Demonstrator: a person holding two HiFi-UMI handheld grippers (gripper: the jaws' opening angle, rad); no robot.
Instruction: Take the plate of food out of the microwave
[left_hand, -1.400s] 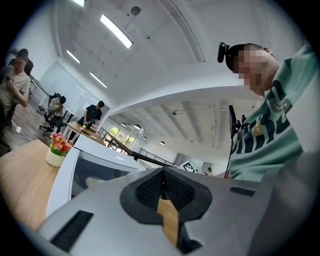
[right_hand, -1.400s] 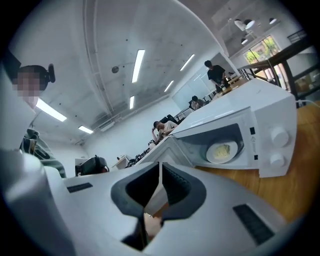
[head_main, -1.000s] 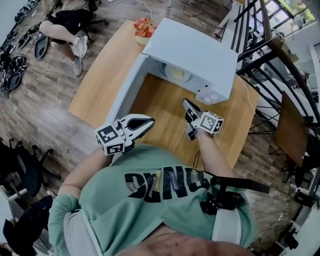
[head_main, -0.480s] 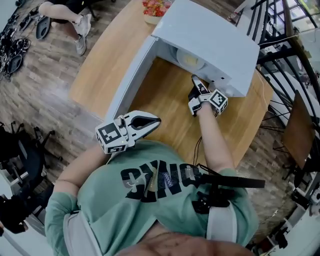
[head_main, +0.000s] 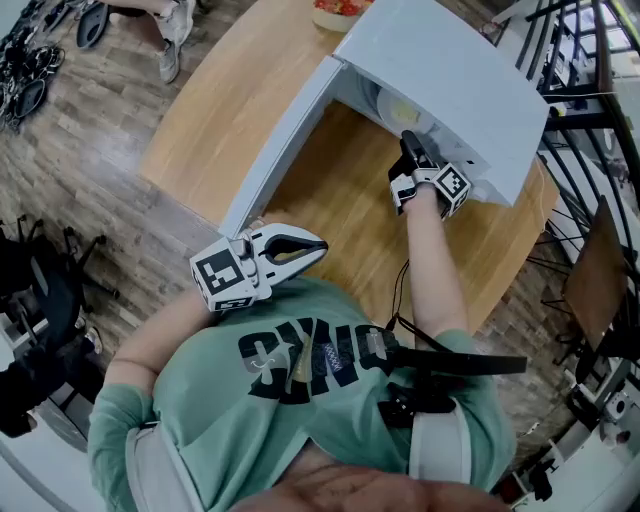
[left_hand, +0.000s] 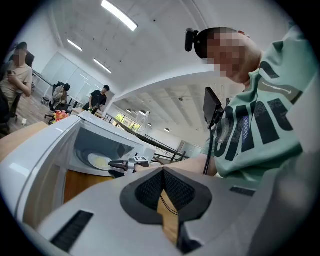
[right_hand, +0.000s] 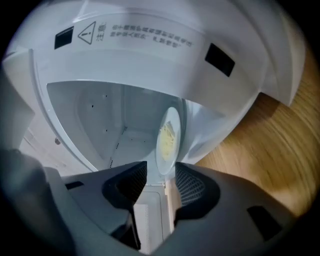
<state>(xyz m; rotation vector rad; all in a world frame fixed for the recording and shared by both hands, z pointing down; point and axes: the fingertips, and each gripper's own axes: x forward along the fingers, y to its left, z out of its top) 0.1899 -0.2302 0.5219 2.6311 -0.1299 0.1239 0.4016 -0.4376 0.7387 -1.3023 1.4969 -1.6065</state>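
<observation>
Jaws of the left gripper (left_hand: 163, 171) are clenched on nothing, low beside the swung-open white door (head_main: 285, 130). Further right, the right gripper (right_hand: 161, 170) sits at the mouth of the white box-shaped microwave (head_main: 450, 70), its jaws released, having just been opening. The round white plate (right_hand: 167, 137) of pale yellow food (right_hand: 167, 141) lies inside the cavity, its rim showing in the gap just ahead of the pads, unpinched. Bare light wooden table (head_main: 330, 205) lies open before the cavity, and from the head view the roof hides most of the plate.
</observation>
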